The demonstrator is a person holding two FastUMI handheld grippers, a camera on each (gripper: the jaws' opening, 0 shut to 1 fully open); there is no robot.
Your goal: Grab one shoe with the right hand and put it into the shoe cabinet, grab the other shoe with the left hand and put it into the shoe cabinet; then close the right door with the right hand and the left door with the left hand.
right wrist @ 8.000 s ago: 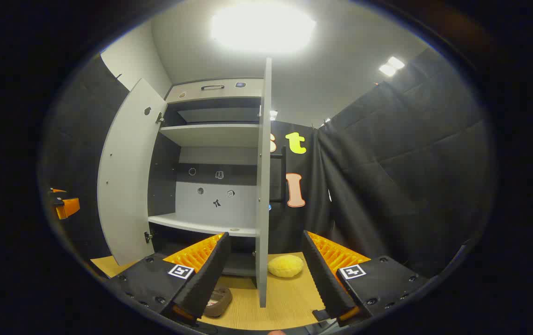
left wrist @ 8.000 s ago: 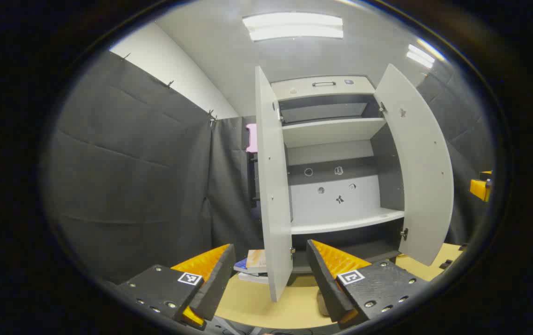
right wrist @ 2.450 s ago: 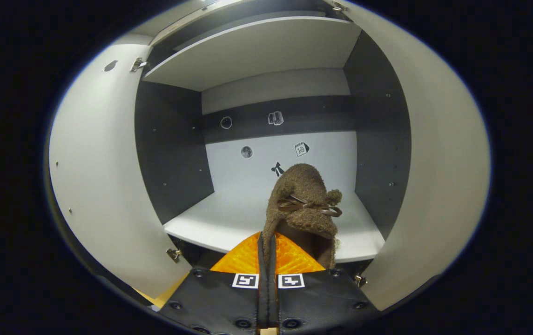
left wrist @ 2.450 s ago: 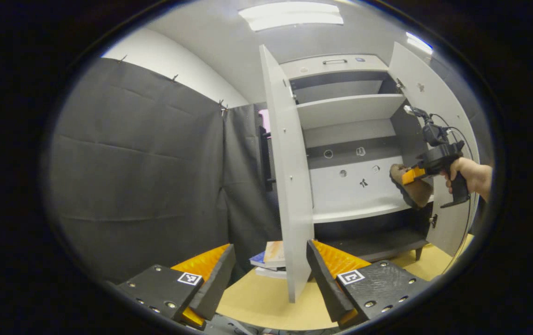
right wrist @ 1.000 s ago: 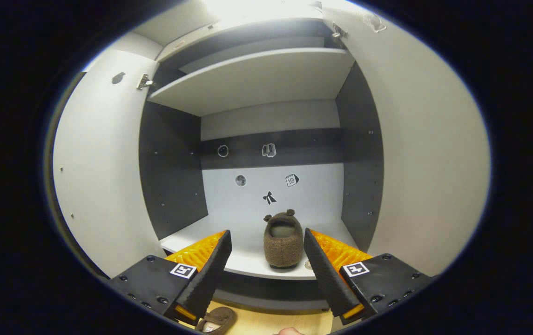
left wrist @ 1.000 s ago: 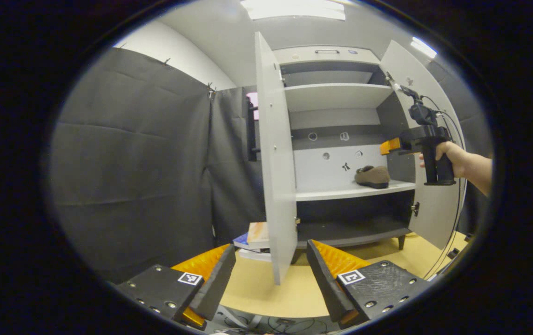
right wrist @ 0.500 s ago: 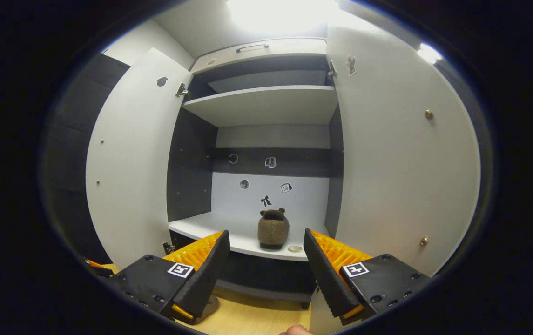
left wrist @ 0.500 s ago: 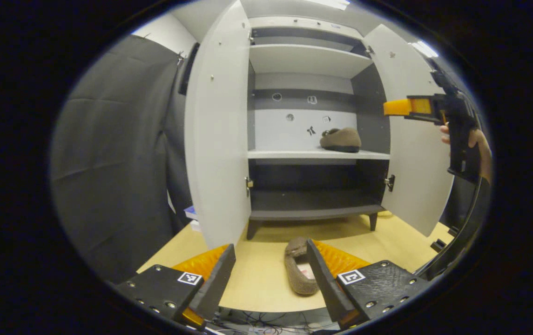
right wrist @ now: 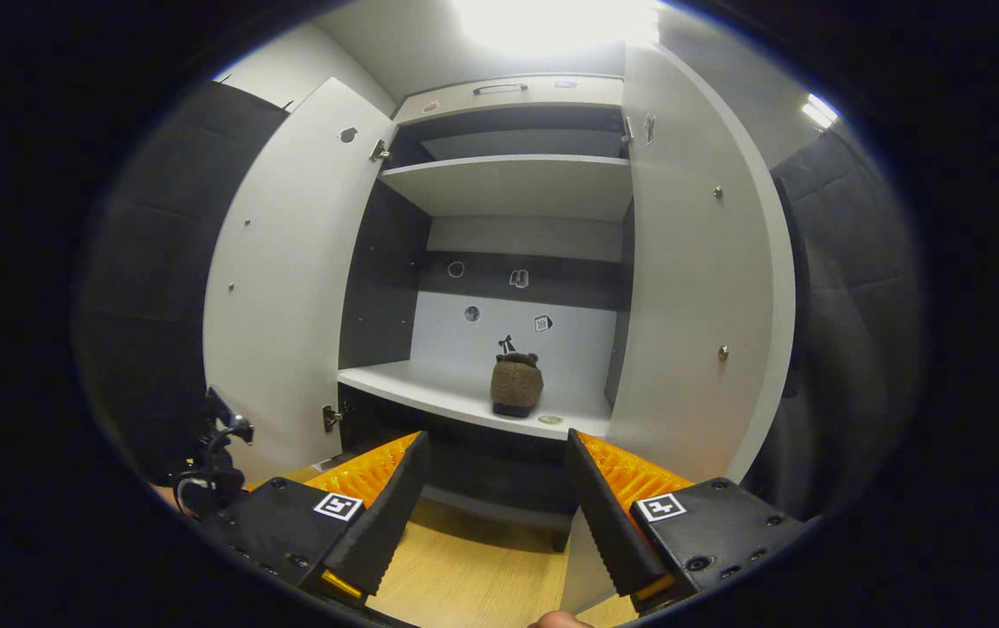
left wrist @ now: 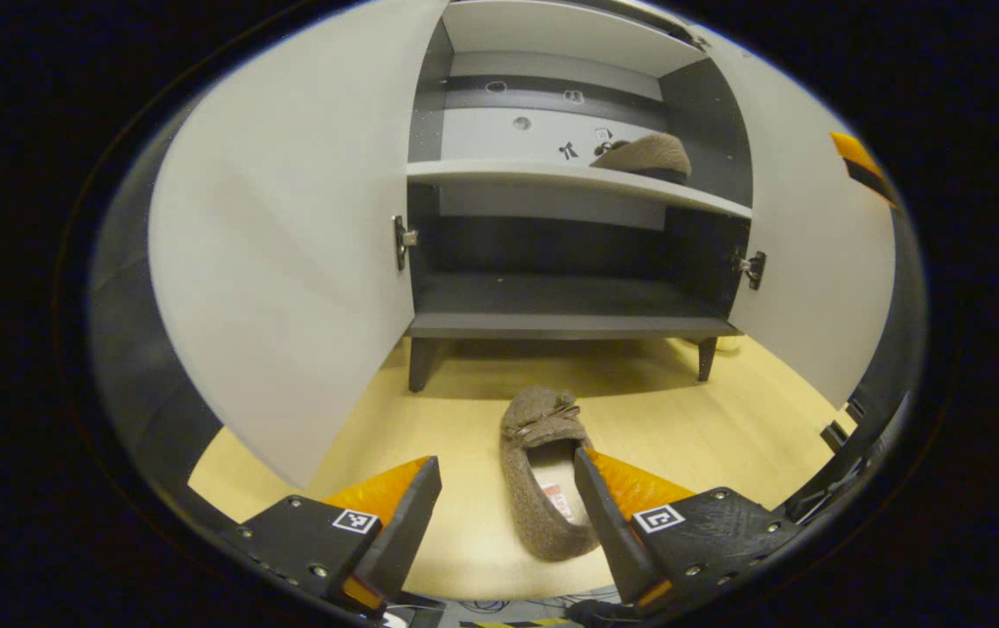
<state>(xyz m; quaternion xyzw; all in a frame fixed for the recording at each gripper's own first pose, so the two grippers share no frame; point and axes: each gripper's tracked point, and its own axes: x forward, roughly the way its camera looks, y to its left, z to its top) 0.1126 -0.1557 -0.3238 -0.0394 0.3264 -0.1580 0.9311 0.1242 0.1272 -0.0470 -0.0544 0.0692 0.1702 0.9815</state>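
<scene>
We held the left gripper (left wrist: 508, 515) wide open just over the floor shoe (left wrist: 543, 471), whose long axis ran toward the cabinet (left wrist: 569, 305), while the right gripper (right wrist: 495, 501), open and empty, hung farther off.

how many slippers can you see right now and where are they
2. One brown fuzzy slipper sits on the cabinet's middle shelf, toward the right side. The other slipper lies on the wooden floor in front of the cabinet, between the open left tongs. None seems hidden.
</scene>
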